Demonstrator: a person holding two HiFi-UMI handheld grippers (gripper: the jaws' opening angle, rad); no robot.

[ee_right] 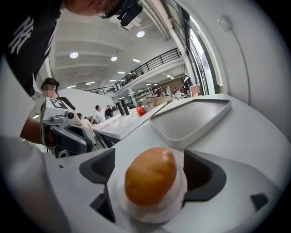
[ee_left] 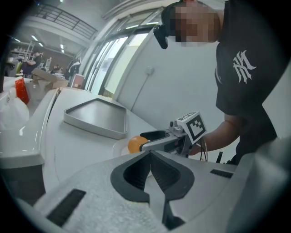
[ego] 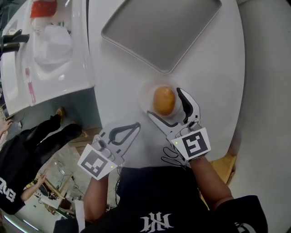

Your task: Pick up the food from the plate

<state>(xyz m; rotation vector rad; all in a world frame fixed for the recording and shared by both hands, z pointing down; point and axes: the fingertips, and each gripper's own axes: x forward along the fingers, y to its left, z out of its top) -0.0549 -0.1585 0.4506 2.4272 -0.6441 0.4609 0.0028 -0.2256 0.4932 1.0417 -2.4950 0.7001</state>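
Observation:
An orange-brown oval piece of food (ego: 164,100) lies on a small white plate (ego: 144,93) on the round white table (ego: 213,68). My right gripper (ego: 163,102) is open, one jaw on each side of the food. In the right gripper view the food (ee_right: 150,175) fills the space between the dark pads (ee_right: 97,167), with a gap on both sides, and the plate (ee_right: 152,215) shows beneath it. My left gripper (ego: 135,126) is shut and empty over the table's near edge, left of the plate. The left gripper view shows its closed jaws, the food (ee_left: 135,144) and the right gripper (ee_left: 157,138) beyond.
A grey rectangular tray (ego: 159,27) lies on the table just beyond the plate. Left of the table stands a white counter (ego: 72,77) with a white bag (ego: 52,43) and a red item (ego: 43,8). A person in black (ego: 27,145) is on the floor below left.

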